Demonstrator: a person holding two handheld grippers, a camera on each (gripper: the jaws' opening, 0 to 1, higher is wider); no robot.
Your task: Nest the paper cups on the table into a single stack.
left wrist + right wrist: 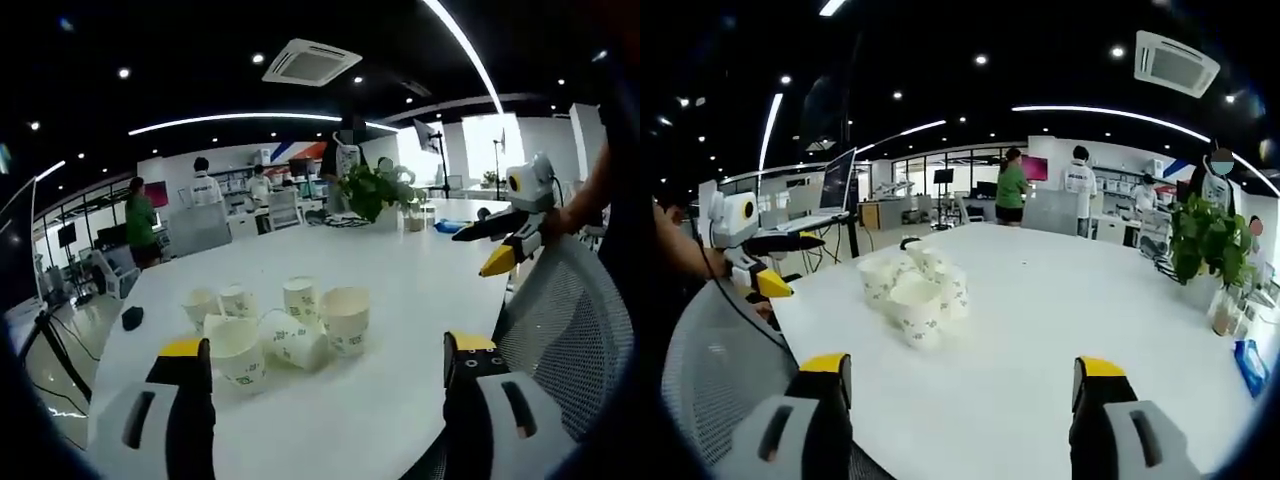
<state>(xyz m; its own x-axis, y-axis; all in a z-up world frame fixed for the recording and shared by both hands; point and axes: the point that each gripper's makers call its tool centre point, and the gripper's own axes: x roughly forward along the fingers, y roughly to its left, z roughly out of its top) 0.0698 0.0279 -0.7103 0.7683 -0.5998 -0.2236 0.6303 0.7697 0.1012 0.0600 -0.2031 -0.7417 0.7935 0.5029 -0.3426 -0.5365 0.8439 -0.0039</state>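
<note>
Paper cups (285, 328), white with small green print, sit in a loose cluster on the white round table (400, 290), some upright, some tipped over. Left gripper (325, 375) and right gripper (962, 380) hover with yellow-tipped jaws apart, holding nothing, both well apart from the cluster.

An open-plan office: long white table (400, 300), desks with monitors (837, 180) at left, ceiling air-conditioner (311, 62) overhead.

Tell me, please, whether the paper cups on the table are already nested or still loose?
Still loose. The paper cups sit as a scattered cluster on the table, some upright, at least one lying tipped; none clearly sits inside another.
</note>
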